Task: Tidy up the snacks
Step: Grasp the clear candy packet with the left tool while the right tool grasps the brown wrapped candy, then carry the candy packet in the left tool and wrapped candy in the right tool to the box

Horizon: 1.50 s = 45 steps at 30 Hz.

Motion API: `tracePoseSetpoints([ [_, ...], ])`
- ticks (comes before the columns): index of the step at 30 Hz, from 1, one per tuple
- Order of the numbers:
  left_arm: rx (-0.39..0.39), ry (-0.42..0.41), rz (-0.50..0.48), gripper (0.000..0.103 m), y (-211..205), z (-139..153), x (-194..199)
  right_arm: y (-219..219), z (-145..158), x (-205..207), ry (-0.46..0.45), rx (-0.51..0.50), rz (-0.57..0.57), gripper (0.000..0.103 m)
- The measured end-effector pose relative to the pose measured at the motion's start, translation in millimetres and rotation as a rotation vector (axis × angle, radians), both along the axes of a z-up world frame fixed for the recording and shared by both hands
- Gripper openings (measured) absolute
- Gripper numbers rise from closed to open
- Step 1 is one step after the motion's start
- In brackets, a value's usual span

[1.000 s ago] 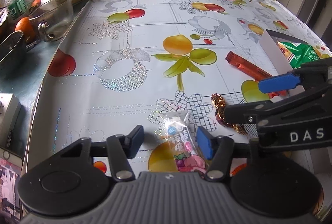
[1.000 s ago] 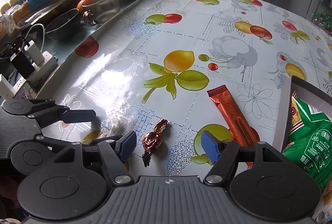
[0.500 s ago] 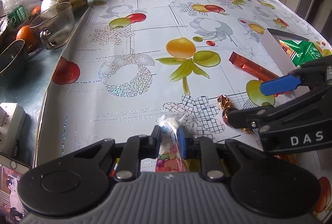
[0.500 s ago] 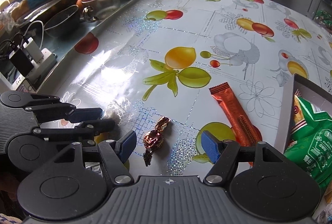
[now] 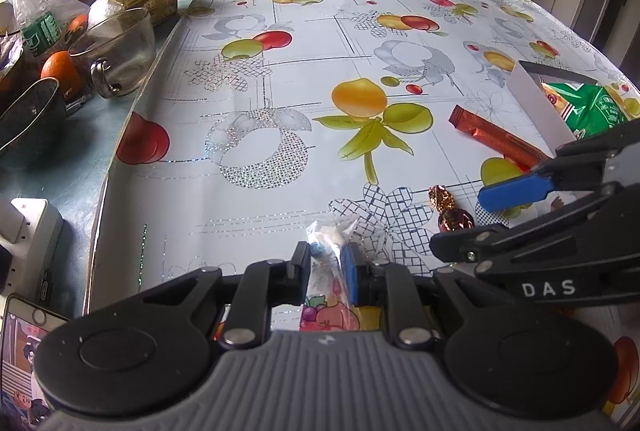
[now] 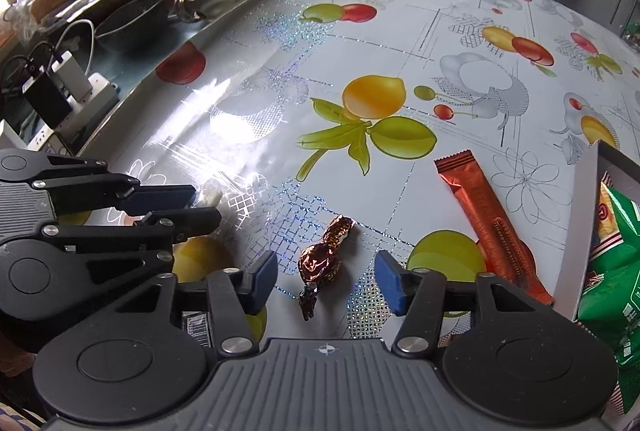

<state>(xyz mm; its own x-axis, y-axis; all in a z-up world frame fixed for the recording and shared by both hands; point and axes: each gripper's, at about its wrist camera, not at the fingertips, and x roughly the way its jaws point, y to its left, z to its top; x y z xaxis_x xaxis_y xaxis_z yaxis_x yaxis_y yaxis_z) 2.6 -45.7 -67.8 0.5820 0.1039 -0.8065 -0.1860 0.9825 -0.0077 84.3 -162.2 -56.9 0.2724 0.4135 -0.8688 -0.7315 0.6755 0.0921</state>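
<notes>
The left tongs [image 5: 327, 260] are clamped on a clear candy packet [image 5: 326, 273] on the counter [image 5: 280, 103], while the right tongs [image 6: 326, 281] are closing around a foil-wrapped candy [image 6: 322, 261], pads not touching it.

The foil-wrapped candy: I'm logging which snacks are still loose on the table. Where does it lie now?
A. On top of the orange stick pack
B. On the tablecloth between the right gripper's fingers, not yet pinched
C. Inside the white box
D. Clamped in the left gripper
B: the foil-wrapped candy lies on the tablecloth between the closing fingers of the right gripper, gaps showing on both sides.
</notes>
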Motion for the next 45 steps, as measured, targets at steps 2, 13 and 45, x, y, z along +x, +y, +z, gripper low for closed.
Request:
tracePoseSetpoints([
  [2, 0.0, -0.002, 0.002, 0.015, 0, 1, -1, 1, -2, 0, -0.001, -0.004, 0.001, 0.048],
  [13, 0.009, -0.012, 0.011, 0.015, 2, 5, -6, 5, -4, -5, -0.062, -0.037, 0.046, 0.025],
  [45, 0.048, -0.1, -0.071, 0.015, -49, 43, 7, -55, 52, 0, -0.127, 0.108, -0.081, 0.025],
])
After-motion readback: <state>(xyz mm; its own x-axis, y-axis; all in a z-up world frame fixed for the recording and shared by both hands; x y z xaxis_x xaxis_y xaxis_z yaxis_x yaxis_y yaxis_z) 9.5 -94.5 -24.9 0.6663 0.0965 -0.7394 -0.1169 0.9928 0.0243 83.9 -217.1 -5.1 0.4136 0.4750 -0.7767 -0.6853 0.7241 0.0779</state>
